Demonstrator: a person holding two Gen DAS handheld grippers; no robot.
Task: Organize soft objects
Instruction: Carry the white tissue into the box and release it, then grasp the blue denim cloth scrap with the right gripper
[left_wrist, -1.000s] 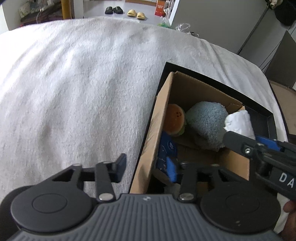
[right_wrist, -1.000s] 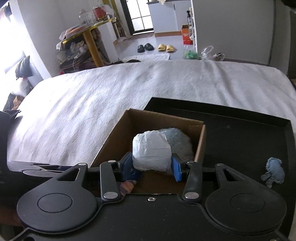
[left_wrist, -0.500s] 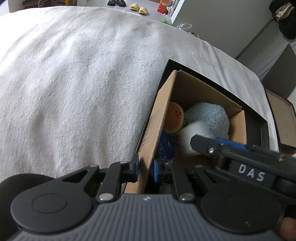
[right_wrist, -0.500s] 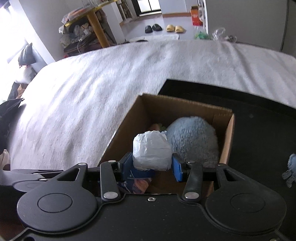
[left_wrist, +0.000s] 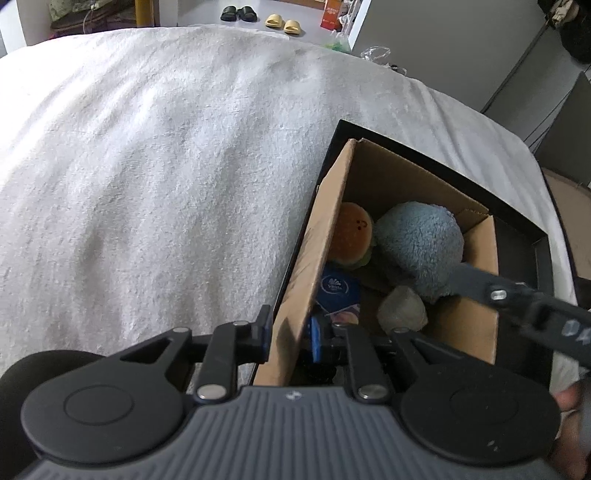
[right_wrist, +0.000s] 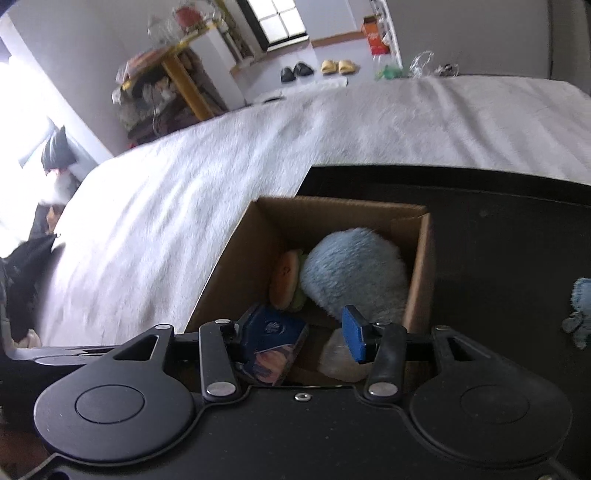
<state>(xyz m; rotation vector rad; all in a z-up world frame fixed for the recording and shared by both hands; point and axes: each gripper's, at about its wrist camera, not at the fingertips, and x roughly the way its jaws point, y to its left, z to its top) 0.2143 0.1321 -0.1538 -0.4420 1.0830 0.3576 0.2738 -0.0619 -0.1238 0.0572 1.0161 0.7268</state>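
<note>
We see a white blanket (left_wrist: 155, 177) under a black tray (right_wrist: 509, 258), and in the tray's corner our cardboard box (left_wrist: 314, 251). Inside it lie a blue plush (left_wrist: 421, 247), a burger plush (left_wrist: 352, 236), a blue packet (left_wrist: 338, 290) whose logo we cannot read, and a white wad (left_wrist: 402, 308) on the floor near us. Our left gripper (left_wrist: 288, 336) pinches the box's near wall, one finger outside, one inside. Our right gripper (right_wrist: 295, 332) hangs over the box, jaws spread, empty; its side lettering is blurred. A small blue toy (right_wrist: 580, 306) lies apart on the tray.
</note>
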